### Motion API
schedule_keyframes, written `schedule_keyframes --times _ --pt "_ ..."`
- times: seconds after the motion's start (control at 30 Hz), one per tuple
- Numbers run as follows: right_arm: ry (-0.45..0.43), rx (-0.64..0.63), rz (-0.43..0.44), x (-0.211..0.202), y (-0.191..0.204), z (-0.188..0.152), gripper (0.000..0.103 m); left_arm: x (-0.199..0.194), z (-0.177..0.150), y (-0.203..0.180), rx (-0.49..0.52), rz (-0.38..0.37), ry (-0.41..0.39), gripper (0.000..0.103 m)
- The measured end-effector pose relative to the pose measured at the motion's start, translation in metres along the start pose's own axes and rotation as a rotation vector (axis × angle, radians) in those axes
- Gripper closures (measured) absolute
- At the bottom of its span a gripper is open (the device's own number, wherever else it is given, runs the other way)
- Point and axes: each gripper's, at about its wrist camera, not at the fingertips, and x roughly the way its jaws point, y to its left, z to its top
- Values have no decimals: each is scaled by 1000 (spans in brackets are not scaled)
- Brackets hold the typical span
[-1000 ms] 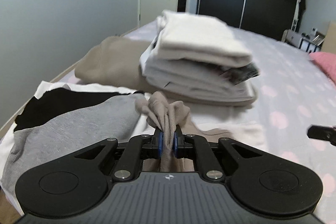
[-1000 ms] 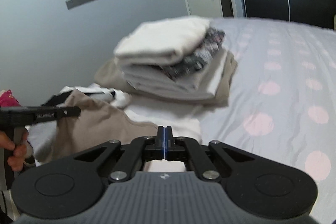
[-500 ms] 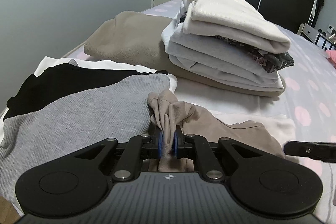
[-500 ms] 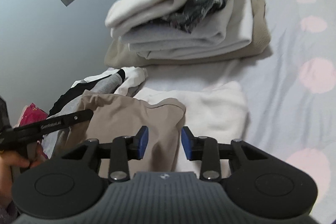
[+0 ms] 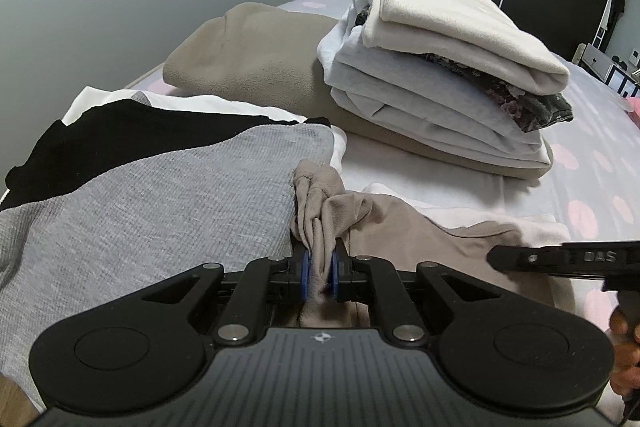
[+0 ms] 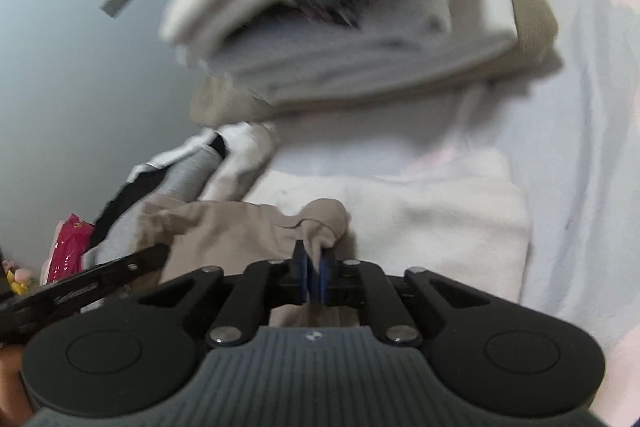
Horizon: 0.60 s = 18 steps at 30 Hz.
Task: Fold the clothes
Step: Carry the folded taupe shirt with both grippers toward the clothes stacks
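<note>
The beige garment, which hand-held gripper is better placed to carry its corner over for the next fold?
Probably the right hand-held gripper. Its jaws have just closed on a free corner of the beige garment, beside open bedding. The left hand-held gripper pinches a bunch against the grey top.

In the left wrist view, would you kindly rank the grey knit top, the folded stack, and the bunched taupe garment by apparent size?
1. grey knit top, though nearness inflates it
2. folded stack, close behind, so unsure
3. taupe garment, partly hidden
</note>
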Motion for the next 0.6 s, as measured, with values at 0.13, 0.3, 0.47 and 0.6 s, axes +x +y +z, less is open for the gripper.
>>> schedule_keyframes --times 0.13,0.3,0.47,0.6 --pt "-103 -93 -14 -42 25 -13 97 -13 0 -4 15 -37 -23 95" --pt "-201 -149 -37 -102 51 -29 97 -44 2 -15 59 -117 -94 95" --pt "-245 -189 -72 -137 60 -32 97 -66 7 -33 149 -185 -162 95" --pt "-176 -156 -116 -110 37 -13 97 -30 15 -44 202 -156 -102 95"
